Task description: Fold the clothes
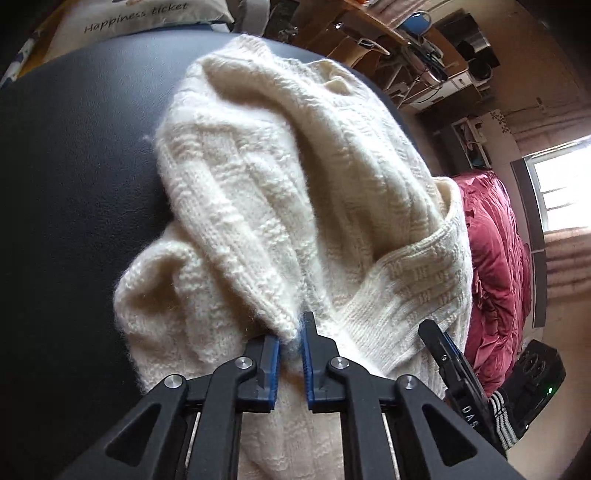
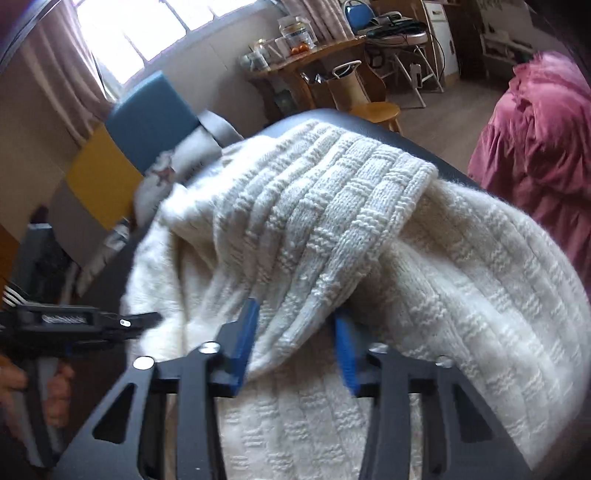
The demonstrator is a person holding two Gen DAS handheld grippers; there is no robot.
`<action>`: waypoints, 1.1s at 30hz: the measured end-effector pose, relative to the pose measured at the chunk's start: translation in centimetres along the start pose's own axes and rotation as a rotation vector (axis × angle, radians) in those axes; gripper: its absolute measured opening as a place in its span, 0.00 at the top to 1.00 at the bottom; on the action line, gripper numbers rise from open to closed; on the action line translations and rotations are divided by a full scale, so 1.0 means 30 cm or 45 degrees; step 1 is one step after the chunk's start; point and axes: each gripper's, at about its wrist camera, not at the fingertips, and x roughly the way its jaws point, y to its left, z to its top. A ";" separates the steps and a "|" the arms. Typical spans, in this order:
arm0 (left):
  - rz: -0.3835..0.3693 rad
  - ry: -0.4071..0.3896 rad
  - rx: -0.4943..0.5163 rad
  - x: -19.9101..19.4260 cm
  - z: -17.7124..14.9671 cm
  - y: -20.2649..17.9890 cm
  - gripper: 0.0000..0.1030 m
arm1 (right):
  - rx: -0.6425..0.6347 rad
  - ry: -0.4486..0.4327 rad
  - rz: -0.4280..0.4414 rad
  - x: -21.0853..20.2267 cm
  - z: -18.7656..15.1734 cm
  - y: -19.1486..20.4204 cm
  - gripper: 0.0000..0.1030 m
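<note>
A cream, fuzzy knitted sweater (image 1: 295,184) lies crumpled on a dark padded surface (image 1: 74,184). My left gripper (image 1: 291,350) is shut on a thin edge of the knit at the sweater's near side, with fluff showing between the blue pads. In the right wrist view the sweater (image 2: 369,221) has a thick ribbed fold that runs down between the blue pads of my right gripper (image 2: 295,339), which grips it from both sides. The right gripper's finger (image 1: 439,347) shows at the sweater's right edge. The left gripper (image 2: 140,319), held by a hand (image 2: 55,391), shows at the left.
A pink quilt (image 1: 498,258) lies just past the surface's right edge. A printed pillow (image 1: 136,18) sits beyond the far edge. A black device with a green light (image 1: 535,376) is on the floor. A wooden stool (image 2: 376,110) and a cluttered table stand behind.
</note>
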 end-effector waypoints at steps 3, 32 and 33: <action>0.009 -0.001 0.012 -0.005 0.006 -0.005 0.90 | -0.089 -0.003 -0.058 0.000 -0.004 0.037 0.75; -0.027 -0.616 0.002 -0.564 -0.054 0.341 0.96 | -0.481 -0.195 -0.563 -0.240 0.138 0.106 0.82; -0.013 -0.611 -0.006 -0.570 -0.061 0.372 0.96 | -0.474 -0.189 -0.597 -0.247 0.143 0.089 0.82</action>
